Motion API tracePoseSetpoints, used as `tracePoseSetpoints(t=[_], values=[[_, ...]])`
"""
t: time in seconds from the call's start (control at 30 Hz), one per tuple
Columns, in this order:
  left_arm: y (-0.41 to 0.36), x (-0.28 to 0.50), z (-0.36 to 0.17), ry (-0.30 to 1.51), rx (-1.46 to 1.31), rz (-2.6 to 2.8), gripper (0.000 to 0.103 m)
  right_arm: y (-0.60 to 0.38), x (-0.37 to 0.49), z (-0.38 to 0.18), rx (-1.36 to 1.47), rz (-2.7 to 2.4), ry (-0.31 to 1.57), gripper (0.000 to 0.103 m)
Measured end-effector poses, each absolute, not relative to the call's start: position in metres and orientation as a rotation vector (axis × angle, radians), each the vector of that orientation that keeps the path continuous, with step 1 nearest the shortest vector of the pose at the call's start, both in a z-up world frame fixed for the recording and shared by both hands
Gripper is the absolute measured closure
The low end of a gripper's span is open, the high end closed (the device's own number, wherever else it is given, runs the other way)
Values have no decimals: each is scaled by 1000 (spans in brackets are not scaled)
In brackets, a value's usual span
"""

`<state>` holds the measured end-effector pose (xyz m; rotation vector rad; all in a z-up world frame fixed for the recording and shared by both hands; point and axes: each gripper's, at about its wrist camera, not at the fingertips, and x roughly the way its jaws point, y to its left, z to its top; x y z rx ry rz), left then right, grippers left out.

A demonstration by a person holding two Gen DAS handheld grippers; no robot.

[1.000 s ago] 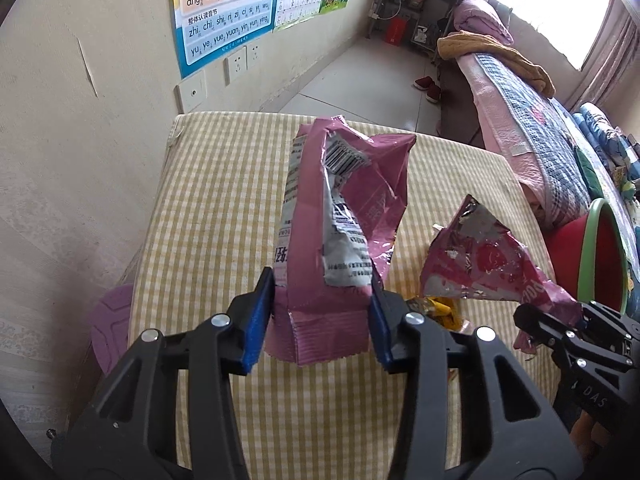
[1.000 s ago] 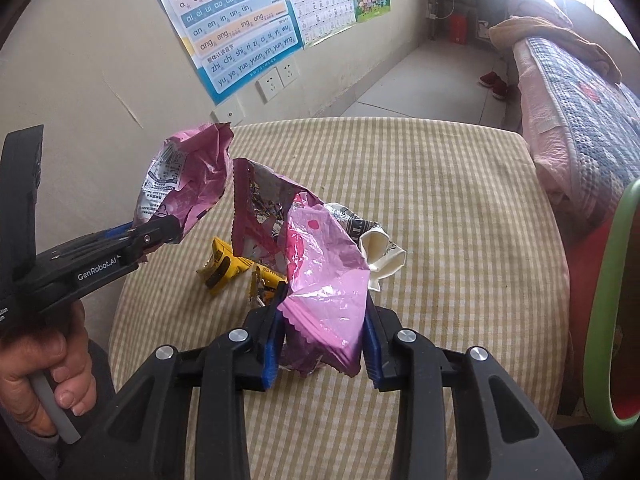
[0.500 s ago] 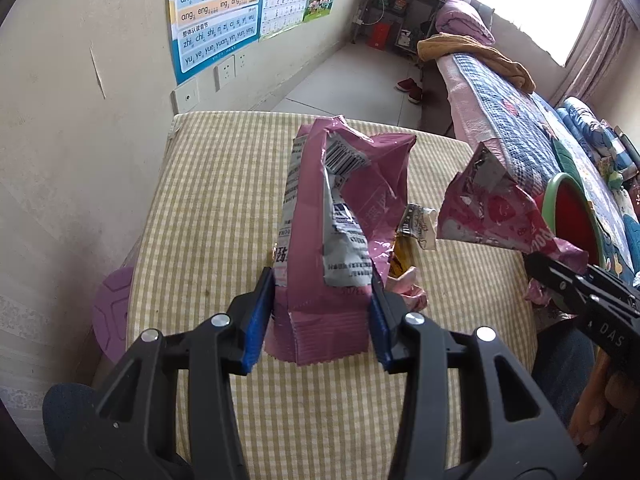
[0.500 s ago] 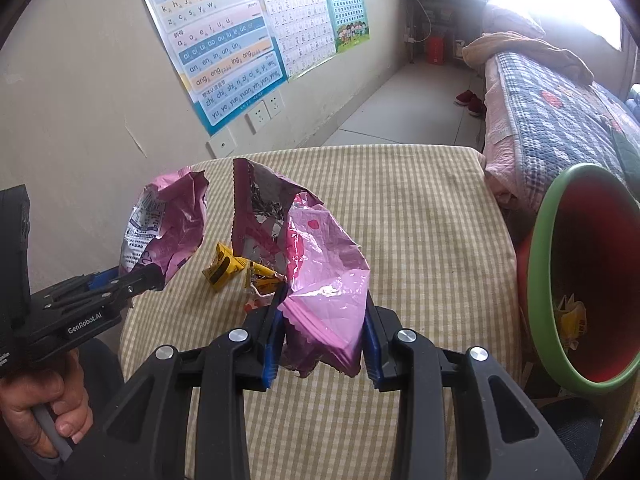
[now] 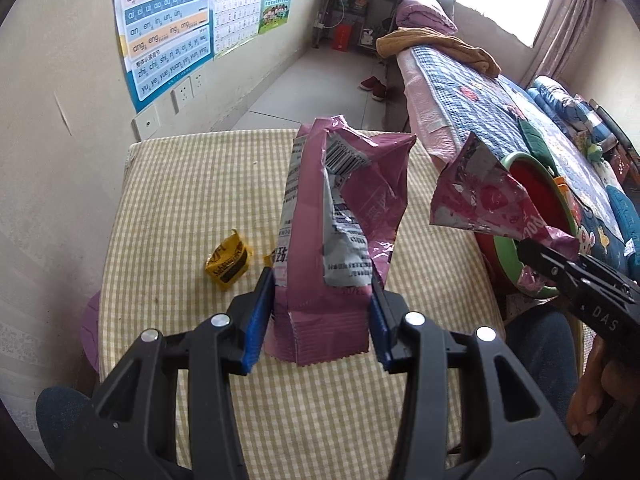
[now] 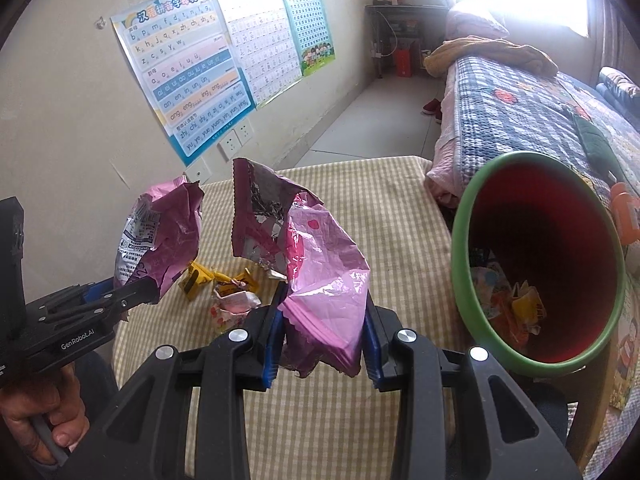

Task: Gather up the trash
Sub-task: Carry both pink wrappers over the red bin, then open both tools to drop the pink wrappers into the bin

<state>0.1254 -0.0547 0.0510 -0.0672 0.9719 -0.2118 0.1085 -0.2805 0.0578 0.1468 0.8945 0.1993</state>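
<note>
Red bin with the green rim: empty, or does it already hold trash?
Already holds trash: the red bin has several crumpled wrappers, yellow and pale, at its bottom. Far from full.

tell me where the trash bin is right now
The red bin with the green rim stands off the table's right edge, at the right of the right wrist view, between table and bed, with wrappers already inside.

We count two tools, left point(image 5: 320, 316) and right point(image 6: 322, 336), each clamped on one pink snack bag: two bags in all, one point(image 5: 340, 216) and the other point(image 6: 312, 264). On the checked tabletop point(image 6: 400, 240) lie three small wrappers (two yellow point(image 6: 196, 278) point(image 6: 236, 280), one pale pink point(image 6: 234, 306)). One red bin point(image 6: 540, 256) stands alongside.
</note>
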Motion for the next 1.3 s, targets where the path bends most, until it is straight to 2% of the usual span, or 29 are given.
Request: tracePoseSetpoints(t=[0.8,1.3], values=[[-222,154,64,978,11,-500,61,-453,90,62,286,-95,832,70],[-304,174,59,998,51,-613,61,-505,98,48,347,-166,832,69]])
